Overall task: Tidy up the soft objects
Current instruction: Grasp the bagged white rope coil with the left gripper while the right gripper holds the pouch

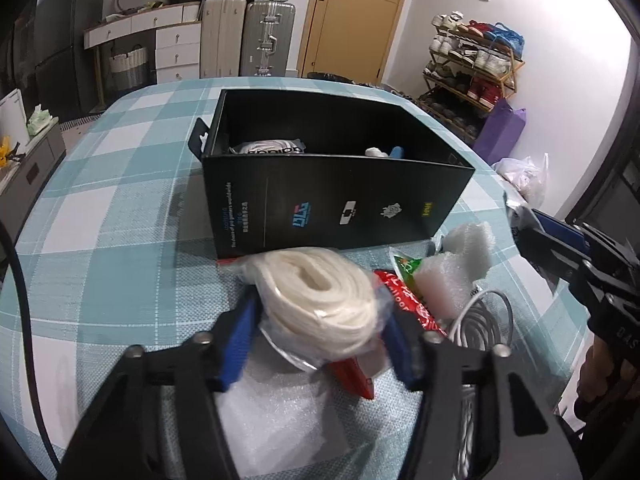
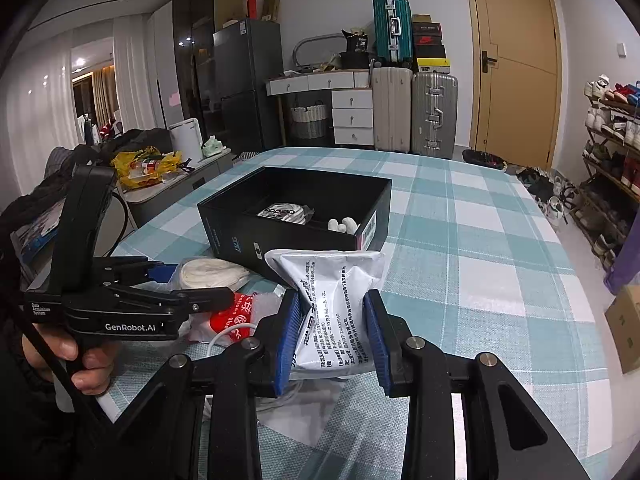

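Soft packets lie in a heap on the checked tablecloth (image 2: 480,240), just in front of the black box (image 1: 332,200), which serves as the landmark for everything else. A bagged coil of white rope (image 1: 320,300) sits against the near wall of that box, wrapped in clear plastic. The left gripper (image 1: 320,344) is clamped around it: the blue pads press the plastic on both sides, and the bag bulges between them. The right wrist view shows a person's hand (image 2: 76,356) squeezing that gripper's handle.

To the right of the rope, still on the near side of the box, are a red packet (image 1: 404,300), a green packet (image 1: 404,264) and two pieces of white foam wrap (image 1: 460,264). A coiled white cable (image 1: 484,312) lies just beside them. A flat sheet of white foam (image 1: 272,432) lies nearer the camera than the rope.

The right gripper (image 2: 332,336) grasps a white pouch printed with black text (image 2: 336,300), its blue pads pinching the pouch at its waist so the sides crease inward. This pouch is held close to the box's near right corner.

Inside the box, a white bundle with black lettering (image 2: 284,213) lies in the left part, and small white pieces (image 2: 342,224) lie towards the right end.
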Demonstrator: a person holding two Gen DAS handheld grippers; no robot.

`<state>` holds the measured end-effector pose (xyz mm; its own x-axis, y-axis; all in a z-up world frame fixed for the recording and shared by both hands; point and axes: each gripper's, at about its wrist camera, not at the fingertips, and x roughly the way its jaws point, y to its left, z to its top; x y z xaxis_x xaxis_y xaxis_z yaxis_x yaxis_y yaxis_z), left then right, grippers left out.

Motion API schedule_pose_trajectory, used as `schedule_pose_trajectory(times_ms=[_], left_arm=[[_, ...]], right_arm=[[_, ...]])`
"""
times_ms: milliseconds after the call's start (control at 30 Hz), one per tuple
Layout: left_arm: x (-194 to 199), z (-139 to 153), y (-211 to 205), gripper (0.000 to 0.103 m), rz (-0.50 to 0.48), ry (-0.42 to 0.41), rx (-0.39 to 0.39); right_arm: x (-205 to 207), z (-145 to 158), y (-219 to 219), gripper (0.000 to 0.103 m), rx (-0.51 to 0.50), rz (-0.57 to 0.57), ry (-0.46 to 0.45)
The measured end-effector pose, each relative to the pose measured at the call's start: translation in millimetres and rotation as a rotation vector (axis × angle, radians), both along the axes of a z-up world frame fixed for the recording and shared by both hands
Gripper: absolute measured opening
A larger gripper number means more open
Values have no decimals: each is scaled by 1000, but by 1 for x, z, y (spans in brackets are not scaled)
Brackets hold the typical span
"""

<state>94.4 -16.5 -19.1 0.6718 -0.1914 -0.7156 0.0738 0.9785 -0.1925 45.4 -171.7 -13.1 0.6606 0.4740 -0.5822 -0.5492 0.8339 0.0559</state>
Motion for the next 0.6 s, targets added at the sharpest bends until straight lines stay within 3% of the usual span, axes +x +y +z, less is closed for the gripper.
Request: schedule_pose_trajectory(times_ms=[133,600], left_arm=[[-6,3,2,37,6,-3,-2],[-16,24,-3,34,-30,-50,-9]], right_arm=[[-1,1,-1,33,1,0,-2],[1,4,-5,33,21,-1,-19]])
